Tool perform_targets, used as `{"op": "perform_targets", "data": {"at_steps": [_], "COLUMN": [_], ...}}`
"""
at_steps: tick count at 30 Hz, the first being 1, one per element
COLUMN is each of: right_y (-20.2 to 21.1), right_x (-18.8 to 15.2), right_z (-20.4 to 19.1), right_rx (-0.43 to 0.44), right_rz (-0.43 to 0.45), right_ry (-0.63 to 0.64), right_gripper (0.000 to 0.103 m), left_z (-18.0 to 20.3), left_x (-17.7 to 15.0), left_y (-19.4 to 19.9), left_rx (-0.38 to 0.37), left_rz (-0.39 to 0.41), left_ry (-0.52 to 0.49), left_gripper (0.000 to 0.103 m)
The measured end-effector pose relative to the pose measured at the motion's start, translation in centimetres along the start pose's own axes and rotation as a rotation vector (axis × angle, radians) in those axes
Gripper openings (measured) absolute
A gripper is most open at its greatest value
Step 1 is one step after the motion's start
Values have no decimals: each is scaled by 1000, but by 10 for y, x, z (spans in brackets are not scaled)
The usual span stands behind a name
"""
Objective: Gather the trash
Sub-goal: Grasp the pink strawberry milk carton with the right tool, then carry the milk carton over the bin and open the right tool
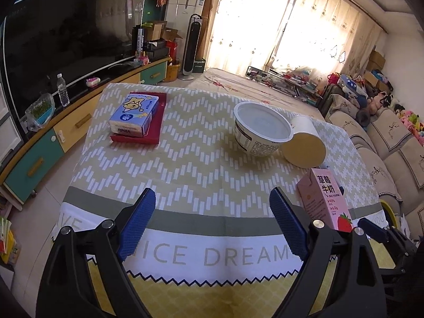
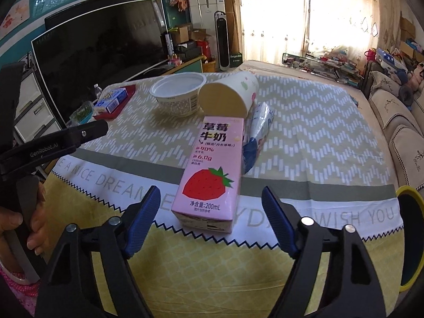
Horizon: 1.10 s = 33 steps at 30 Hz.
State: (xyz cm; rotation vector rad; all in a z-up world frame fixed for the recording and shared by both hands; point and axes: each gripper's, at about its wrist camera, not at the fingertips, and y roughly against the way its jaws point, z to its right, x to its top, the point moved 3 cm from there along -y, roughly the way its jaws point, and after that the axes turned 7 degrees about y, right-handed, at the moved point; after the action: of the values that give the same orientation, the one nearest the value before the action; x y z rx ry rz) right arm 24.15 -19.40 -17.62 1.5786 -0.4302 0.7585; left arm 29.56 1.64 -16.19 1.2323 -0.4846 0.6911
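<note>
Gaping empty, both the left gripper (image 1: 212, 222) and right gripper (image 2: 210, 220); only the right view shows the wrapper (image 2: 258, 135) behind the milk carton (image 2: 212, 169).

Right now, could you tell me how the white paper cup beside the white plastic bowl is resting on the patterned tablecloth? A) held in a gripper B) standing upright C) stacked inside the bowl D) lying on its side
D: the white paper cup lies tipped over, its round base facing the camera, next to the white plastic bowl.

pink strawberry milk carton (image 2: 212, 169) upright, near table edge | white bowl tub (image 2: 178, 92) upright, open | paper cup (image 2: 230, 92) on its side, touching tub | crumpled blue-white wrapper (image 2: 258, 135) behind carton
</note>
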Motion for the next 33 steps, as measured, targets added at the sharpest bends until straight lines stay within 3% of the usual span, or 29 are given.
{"op": "perform_targets", "data": {"at_steps": [4, 13, 22, 33], "right_y": [-16, -21, 31, 88], "right_x": [-4, -7, -16, -35], "right_z": [-1, -3, -8, 50], "right_rx": [-7, -22, 52, -31], "right_rz": [-45, -47, 25, 83], "right_ry": [-19, -21, 27, -46], "right_gripper": [58, 49, 48, 48], "left_z": [5, 11, 10, 16], "left_x": [-1, -4, -4, -8], "left_y": [2, 1, 0, -2], "left_rx": [-10, -22, -19, -19], "left_rz": [2, -4, -9, -14], "left_ry": [-10, -23, -23, -50], "left_gripper": [87, 87, 87, 87]}}
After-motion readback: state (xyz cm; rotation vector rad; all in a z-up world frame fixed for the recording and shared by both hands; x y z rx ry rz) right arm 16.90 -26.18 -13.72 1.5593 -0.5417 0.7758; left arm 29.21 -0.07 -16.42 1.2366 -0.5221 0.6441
